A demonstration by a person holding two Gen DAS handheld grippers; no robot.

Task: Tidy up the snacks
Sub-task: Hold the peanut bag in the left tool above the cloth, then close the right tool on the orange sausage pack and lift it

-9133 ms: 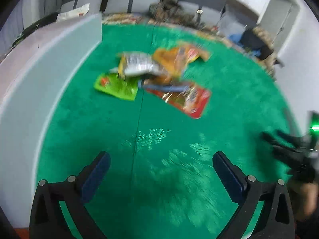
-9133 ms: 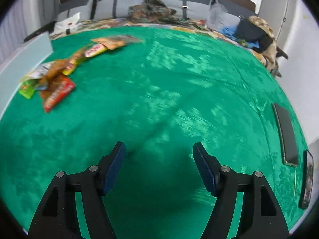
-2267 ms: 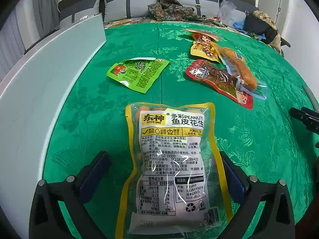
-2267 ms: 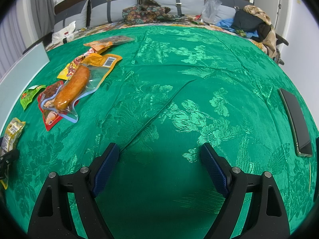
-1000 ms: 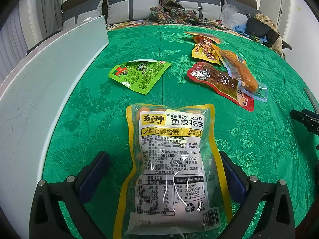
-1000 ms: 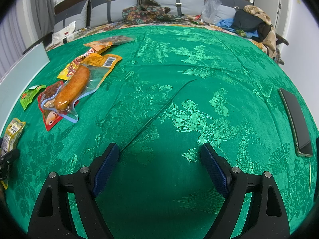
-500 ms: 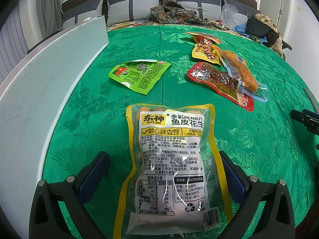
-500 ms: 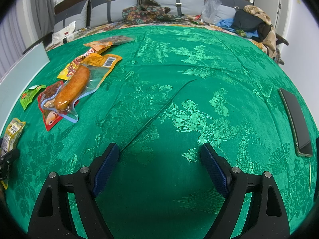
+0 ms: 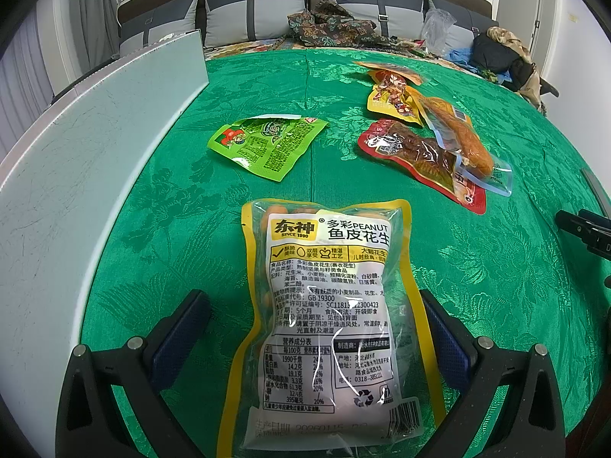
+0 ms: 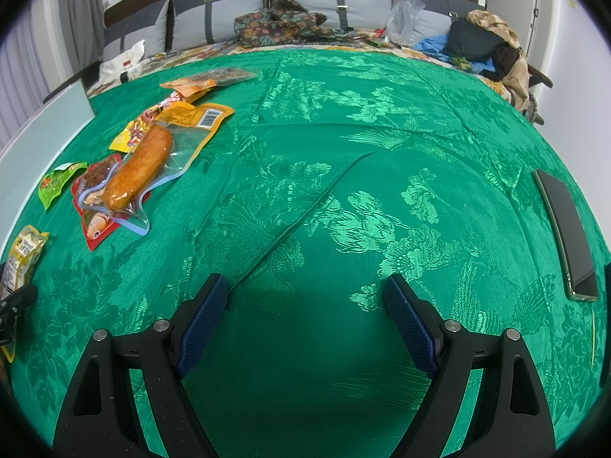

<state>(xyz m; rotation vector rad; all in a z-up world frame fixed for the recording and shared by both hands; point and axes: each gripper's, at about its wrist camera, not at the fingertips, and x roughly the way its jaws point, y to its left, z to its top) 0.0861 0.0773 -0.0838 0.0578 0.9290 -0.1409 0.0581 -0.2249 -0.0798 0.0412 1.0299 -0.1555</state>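
A yellow-edged clear peanut bag (image 9: 328, 305) lies flat on the green tablecloth (image 9: 496, 286), label side up. My left gripper (image 9: 311, 297) is open around it, one finger on each side, and neither pad presses it. Farther off lie a green packet (image 9: 267, 141), a red packet (image 9: 412, 152), a sausage pack (image 9: 458, 133) overlapping the red one, and a yellow packet (image 9: 393, 95). My right gripper (image 10: 305, 286) is open over bare cloth, far right of the snacks. The sausage pack (image 10: 137, 168) and peanut bag (image 10: 25, 252) sit at its left.
A white panel (image 9: 95, 145) runs along the table's left side. A dark phone (image 10: 569, 229) lies near the right edge. Cushions, clothes and bags (image 10: 477, 42) sit on a sofa behind the table. An orange packet (image 10: 191, 86) lies at the far side.
Nine seconds ago the snacks lay heaped; the peanut bag has since come to lie between my left fingers and the others are spread out. Nothing has moved in the last two seconds.
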